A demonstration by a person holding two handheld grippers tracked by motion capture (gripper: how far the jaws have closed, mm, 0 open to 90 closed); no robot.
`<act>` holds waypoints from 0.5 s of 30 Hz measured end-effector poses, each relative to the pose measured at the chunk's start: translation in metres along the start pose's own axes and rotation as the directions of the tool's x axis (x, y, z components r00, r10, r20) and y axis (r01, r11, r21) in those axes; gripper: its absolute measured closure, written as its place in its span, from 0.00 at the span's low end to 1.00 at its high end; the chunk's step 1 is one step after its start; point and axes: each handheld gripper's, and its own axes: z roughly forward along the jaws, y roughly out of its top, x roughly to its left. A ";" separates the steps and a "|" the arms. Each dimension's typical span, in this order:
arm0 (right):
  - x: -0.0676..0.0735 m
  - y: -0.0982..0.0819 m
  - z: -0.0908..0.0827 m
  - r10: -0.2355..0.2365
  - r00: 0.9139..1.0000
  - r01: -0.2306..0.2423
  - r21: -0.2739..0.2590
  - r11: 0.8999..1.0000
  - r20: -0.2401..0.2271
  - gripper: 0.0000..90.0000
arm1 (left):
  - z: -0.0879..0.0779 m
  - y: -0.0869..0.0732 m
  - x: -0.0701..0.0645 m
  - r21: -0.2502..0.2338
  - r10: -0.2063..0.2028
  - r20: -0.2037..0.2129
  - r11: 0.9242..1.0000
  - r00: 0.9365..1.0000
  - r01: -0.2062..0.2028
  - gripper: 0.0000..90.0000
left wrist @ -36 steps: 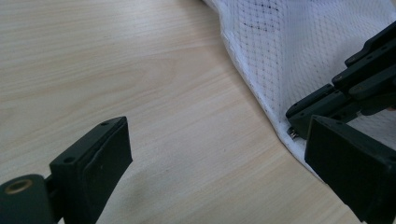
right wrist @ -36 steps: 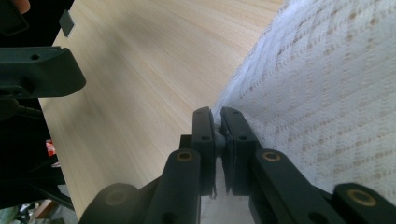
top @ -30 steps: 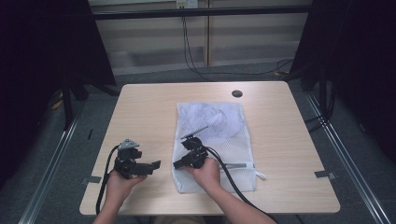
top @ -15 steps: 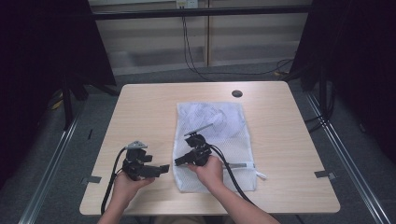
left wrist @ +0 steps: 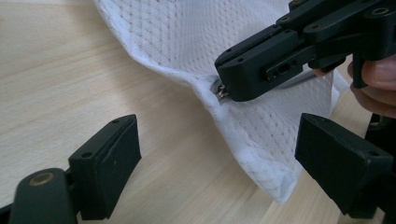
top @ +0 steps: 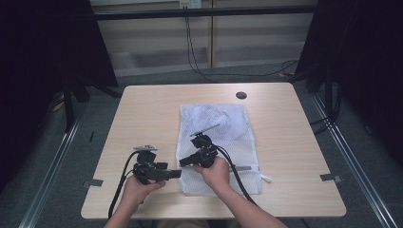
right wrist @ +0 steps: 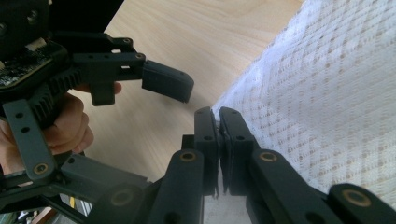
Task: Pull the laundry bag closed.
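Observation:
A white mesh bag (top: 223, 118) lies flat on the wooden table (top: 142, 109). My right gripper (top: 184, 163) is shut on a small metal zipper pull (left wrist: 218, 91) at the bag's left edge and lifts that edge a little; in the right gripper view its jaws (right wrist: 217, 114) are pressed together against the mesh (right wrist: 327, 93). Just left of it, my left gripper (top: 174, 174) is open and faces the bag. Its jaws have just been closing a little. In the left gripper view (left wrist: 222, 140) the raised edge lies ahead, between the jaws, and the pads (left wrist: 116, 149) do not touch it.
A round cable hole (top: 241, 95) sits at the table's far edge. A white tab (top: 265, 178) sticks out at the bag's near right side. Cables trail from both grippers toward the front edge. Floor rails run along both sides of the table.
My left gripper has moved right, from the table's near left toward the bag's left edge and the right gripper. The right gripper has kept still, shut on the bag's edge.

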 end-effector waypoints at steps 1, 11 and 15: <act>0.000 0.000 0.000 -0.004 1.000 0.004 -0.001 1.000 -0.003 0.96 | 0.001 0.000 0.000 0.011 0.002 -0.001 1.000 1.000 -0.002 0.18; 0.000 0.001 -0.006 -0.001 1.000 0.001 -0.011 1.000 -0.009 0.96 | 0.012 0.000 -0.002 0.046 -0.042 0.034 0.998 0.999 0.041 0.28; 0.000 0.001 -0.006 -0.005 1.000 0.005 -0.021 1.000 -0.017 0.96 | 0.014 0.000 -0.004 0.044 -0.048 0.047 0.998 0.998 0.046 0.31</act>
